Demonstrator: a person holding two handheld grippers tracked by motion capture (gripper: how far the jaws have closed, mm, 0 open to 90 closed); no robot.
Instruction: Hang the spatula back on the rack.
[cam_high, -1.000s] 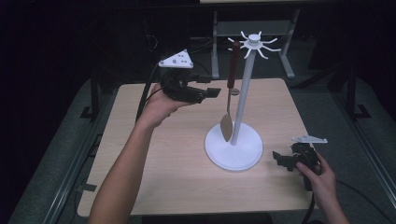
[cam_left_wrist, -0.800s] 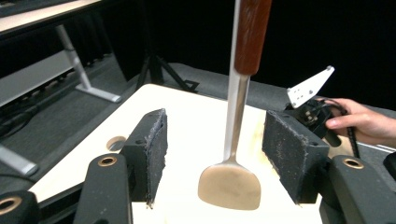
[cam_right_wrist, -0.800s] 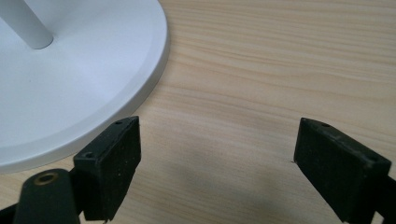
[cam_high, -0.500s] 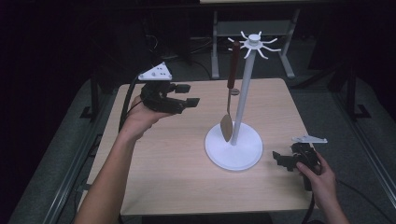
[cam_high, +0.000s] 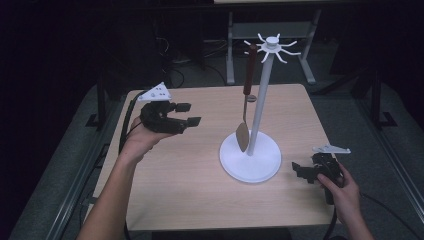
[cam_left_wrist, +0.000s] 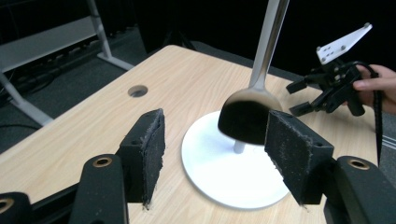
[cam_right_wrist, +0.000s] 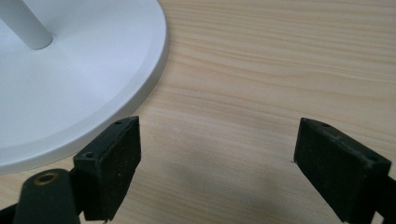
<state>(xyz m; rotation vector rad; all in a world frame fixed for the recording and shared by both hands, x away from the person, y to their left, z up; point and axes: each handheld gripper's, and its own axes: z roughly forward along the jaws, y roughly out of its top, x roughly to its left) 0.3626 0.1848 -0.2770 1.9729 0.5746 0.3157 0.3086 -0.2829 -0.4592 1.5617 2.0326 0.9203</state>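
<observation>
High view alone shows spoon's red handle.

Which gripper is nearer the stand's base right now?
Right. The right gripper sits open just beside the base rim, apart from it. The left gripper, open and empty, hangs farther off across the table.

Left gripper raised, jaws apart and just opening further, right gripper low, jaws wide
</observation>
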